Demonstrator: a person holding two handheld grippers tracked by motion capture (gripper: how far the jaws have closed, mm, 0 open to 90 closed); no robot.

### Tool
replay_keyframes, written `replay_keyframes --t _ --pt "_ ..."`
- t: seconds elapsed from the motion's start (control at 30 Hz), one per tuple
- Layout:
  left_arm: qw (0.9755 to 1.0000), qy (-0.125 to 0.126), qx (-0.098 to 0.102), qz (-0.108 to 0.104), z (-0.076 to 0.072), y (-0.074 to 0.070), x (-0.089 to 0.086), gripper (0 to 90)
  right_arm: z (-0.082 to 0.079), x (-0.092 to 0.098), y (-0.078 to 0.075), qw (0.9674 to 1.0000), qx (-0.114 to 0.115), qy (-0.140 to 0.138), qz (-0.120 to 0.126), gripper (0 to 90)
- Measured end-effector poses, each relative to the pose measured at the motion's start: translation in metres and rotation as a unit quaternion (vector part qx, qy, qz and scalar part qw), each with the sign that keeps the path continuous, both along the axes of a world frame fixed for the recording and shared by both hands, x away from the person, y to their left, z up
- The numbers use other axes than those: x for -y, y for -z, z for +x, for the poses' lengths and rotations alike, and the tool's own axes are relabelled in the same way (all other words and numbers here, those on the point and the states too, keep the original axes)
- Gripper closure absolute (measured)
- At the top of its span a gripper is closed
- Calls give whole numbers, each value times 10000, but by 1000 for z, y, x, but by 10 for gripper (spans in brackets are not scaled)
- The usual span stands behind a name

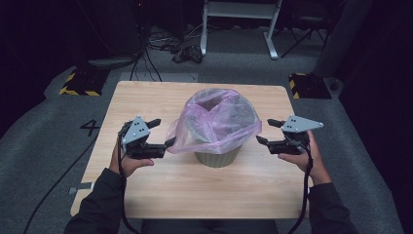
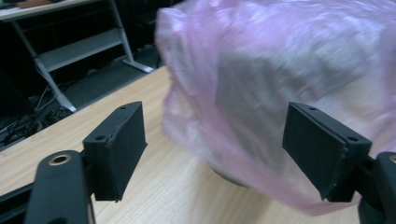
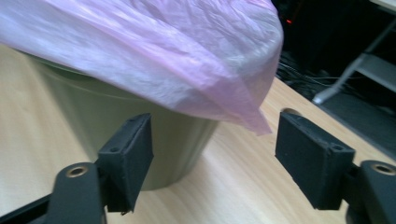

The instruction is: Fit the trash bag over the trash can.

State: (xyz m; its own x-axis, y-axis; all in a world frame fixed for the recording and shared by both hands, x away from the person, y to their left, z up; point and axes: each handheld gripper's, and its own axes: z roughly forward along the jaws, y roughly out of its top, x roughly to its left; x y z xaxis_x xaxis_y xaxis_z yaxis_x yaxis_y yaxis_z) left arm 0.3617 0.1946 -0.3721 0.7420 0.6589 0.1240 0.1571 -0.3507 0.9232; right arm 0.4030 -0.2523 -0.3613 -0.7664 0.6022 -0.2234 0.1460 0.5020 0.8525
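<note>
An olive-green bin (image 1: pixel 216 157) stands at the middle of the wooden table (image 1: pixel 146 97). A translucent pink bag (image 1: pixel 214 119) lines it, its edge draped loosely over the rim. My left gripper (image 1: pixel 164 132) hovers just left of the bin, open, with the bag's hanging edge close in front of its jaws. In the left gripper view the bag (image 2: pixel 280 60) hangs past the spread jaws of that gripper (image 2: pixel 215 149), and nothing is pinched. My right gripper (image 1: pixel 264 130) is open just right of the bin. In the right gripper view the bin (image 3: pixel 93 116) and the bag (image 3: pixel 154 51) lie beyond its gripper (image 3: pixel 215 158).
Grey carpet surrounds the table. Yellow-and-black striped blocks (image 1: pixel 80 83) (image 1: pixel 307 85) sit on the floor at the far corners. A white desk frame (image 1: pixel 238 19) and tangled cables (image 1: pixel 170 46) lie behind. A "4" (image 1: pixel 89 127) is marked on the floor at left.
</note>
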Motion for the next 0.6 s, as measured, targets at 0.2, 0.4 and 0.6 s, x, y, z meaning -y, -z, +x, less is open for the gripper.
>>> replay_keyframes --t 0.2,0.4,0.6 --pt "9987 456 -64 237 -9 8 24 231 9 -7 0 9992 178 158 -316 391" --pt "9975 663 -57 251 -26 15 41 208 7 -16 4 9985 416 -1 -366 736" --pt "9977 482 175 454 -33 20 56 318 0 -18 5 9978 535 -7 -383 900"
